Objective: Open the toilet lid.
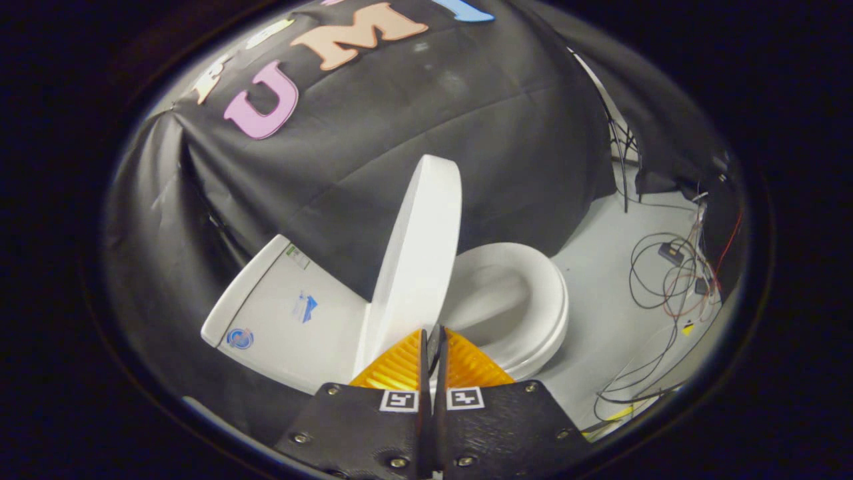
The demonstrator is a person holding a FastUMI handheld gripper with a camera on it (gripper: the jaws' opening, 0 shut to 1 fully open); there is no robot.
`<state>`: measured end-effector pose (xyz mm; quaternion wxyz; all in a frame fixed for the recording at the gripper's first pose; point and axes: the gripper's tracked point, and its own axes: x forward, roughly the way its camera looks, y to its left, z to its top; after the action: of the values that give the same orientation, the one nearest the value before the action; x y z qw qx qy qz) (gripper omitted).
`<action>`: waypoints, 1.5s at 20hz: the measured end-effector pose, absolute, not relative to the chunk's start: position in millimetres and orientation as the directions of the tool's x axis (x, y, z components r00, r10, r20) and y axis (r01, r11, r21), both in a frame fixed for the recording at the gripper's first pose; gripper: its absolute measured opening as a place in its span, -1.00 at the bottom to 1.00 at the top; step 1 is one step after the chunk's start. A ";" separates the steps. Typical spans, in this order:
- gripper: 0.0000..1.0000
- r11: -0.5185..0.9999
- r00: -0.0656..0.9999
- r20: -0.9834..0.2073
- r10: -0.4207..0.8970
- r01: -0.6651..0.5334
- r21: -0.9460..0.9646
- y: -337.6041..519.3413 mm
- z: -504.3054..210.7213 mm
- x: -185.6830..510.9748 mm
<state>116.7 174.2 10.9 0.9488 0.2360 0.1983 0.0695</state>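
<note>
A white toilet stands ahead of me with its lid (421, 253) raised nearly upright, edge-on to my view. Left of the lid is the white tank (283, 310) with small stickers on it. Right of the lid lies the seat ring (533, 293) around the bowl. My gripper (433, 333) is shut, its two fingers pressed together with nothing between them. The fingertips sit just in front of the lid's lower edge, near the hinge; whether they touch it I cannot tell.
Black cloth walls rise behind and left of the toilet. A pale grey floor (600, 267) spreads to the right, with a tangle of cables (666, 280) and small devices on it. A thin stand leg (620, 167) rises at the back right.
</note>
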 end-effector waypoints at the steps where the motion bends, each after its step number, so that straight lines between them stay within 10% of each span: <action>1: -0.98 0.881 0.913 -0.337 0.229 -0.047 0.471 176.5 14.4 116.0; 30: -0.97 0.928 0.940 -0.200 0.276 -0.207 0.309 264.4 87.3 95.5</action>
<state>95.5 264.4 87.3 0.9744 0.1432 0.1210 0.1238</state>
